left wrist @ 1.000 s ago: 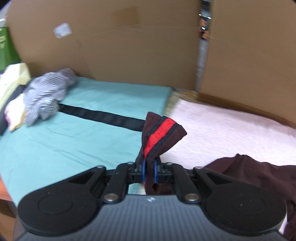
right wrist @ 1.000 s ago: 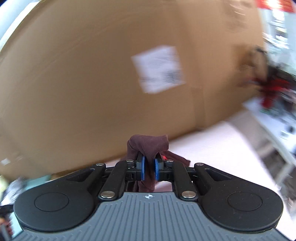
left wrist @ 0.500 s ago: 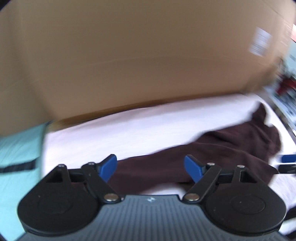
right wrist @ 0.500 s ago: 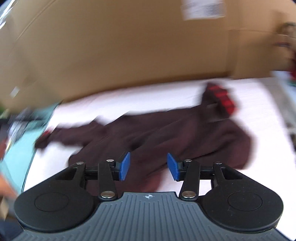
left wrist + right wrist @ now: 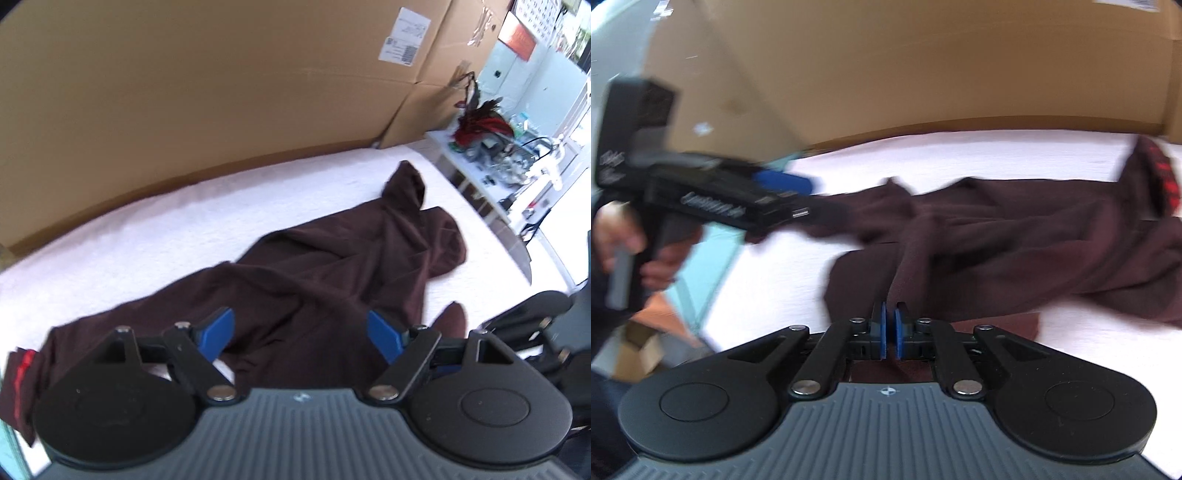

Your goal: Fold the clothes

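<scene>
Clothes for folding come down to one dark brown garment, which we see sprawled and rumpled across the white padded surface. Behind it a cardboard wall closes off the far edge, leaving a bare white strip between wall and cloth. In the left wrist view the surface drops away on the right toward a cluttered white side table; in the right wrist view a teal mat borders the white surface on the left.

Our left gripper hangs over the middle of the garment with its blue pads spread wide and nothing pinched between them. Our right gripper has its pads pressed together on a ridge of the brown fabric at the garment's near edge.

One red-striped cuff lies at the lower left in the left wrist view, a sleeve trailing from it toward the body. Another red-marked end sits far right in the right wrist view. Folds run unevenly and the cloth is bunched.
</scene>
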`<action>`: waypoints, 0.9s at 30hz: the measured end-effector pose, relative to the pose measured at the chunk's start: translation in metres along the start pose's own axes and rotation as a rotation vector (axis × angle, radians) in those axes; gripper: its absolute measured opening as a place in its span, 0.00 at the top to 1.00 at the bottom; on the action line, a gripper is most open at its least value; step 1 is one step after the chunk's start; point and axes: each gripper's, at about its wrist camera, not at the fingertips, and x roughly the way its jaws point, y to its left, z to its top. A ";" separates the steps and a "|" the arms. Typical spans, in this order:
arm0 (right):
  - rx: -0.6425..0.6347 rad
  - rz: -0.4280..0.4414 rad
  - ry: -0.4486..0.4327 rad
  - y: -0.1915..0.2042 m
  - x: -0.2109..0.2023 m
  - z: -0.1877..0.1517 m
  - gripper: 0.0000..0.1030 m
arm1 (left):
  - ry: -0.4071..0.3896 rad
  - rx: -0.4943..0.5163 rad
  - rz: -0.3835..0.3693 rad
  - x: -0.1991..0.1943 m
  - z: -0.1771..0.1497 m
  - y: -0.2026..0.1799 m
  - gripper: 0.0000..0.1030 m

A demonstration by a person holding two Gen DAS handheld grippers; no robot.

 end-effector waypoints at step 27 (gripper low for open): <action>0.125 0.128 -0.102 0.002 -0.017 -0.007 0.65 | -0.052 -0.341 0.033 -0.052 -0.053 0.088 0.97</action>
